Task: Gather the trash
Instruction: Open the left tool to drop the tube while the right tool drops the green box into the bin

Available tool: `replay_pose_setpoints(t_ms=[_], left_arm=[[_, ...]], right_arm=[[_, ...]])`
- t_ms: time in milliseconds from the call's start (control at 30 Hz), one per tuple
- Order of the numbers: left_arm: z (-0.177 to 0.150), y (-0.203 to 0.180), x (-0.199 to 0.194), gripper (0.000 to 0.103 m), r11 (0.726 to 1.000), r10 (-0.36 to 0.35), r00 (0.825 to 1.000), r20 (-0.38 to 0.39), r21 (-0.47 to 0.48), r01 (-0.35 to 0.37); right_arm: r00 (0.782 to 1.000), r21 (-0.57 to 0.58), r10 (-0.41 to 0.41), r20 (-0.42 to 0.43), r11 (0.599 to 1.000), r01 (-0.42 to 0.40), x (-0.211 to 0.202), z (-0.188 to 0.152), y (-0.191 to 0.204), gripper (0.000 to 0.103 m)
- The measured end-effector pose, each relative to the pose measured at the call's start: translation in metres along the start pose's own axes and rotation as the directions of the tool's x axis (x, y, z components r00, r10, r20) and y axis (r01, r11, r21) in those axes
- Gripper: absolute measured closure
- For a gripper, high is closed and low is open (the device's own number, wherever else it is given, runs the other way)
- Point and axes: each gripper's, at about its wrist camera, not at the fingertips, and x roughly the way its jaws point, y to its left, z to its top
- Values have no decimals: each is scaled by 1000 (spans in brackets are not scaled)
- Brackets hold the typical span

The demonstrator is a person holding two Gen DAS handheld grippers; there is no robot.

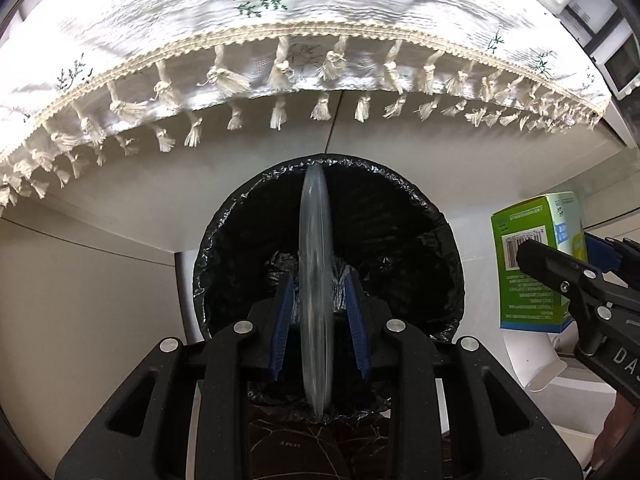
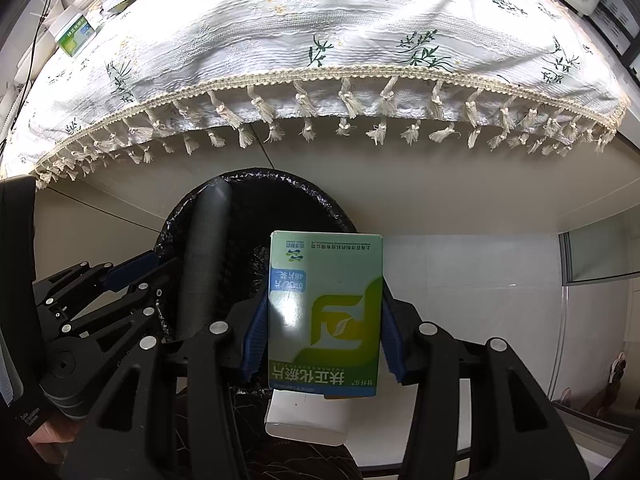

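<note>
We find the left gripper (image 1: 319, 322) released, pads clear of the blurred translucent lid (image 1: 316, 288) above the black-lined bin (image 1: 440, 240). At three o'clock, the right gripper (image 2: 324, 336) clamps a green medicine box (image 2: 326, 312).

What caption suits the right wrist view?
Right hand-held gripper holds a green box above the black-lined bin.

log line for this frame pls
left gripper: open, clear disc over bin | right gripper: holding green box
</note>
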Motion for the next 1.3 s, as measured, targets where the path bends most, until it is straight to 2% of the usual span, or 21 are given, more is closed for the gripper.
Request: replay_pose_setpoints(t_ms=[33, 267, 333, 533, 600, 1000, 1300], left_arm=[[1, 0, 0, 63, 1000, 3, 1000, 4, -2, -3], [1, 14, -19, 38, 999, 6, 999, 51, -37, -4], [-2, 24, -26, 26, 999, 17, 998, 67, -51, -13], [-2, 45, -43, 9, 994, 29, 994, 106, -108, -17], [-3, 51, -48, 6, 991, 40, 992, 117, -129, -25], [-20, 89, -54, 6, 978, 81, 990, 115, -201, -57], [-22, 97, -52, 6, 976, 90, 990, 111, -207, -66]], right_arm=[[1000, -1, 0, 0, 1000, 0, 1, 0, 1, 57], [1000, -10, 6, 0, 1000, -6, 6, 3, 14, 57], [1000, -15, 10, 1, 1000, -10, 8, 6, 18, 57], [1000, -36, 24, 4, 999, -24, 13, 12, 32, 57], [1000, -46, 29, 3, 999, -29, 16, 15, 38, 57], [999, -122, 42, -16, 992, -44, 42, 24, 80, 57], [999, -152, 35, -11, 988, -36, 50, 24, 87, 56]])
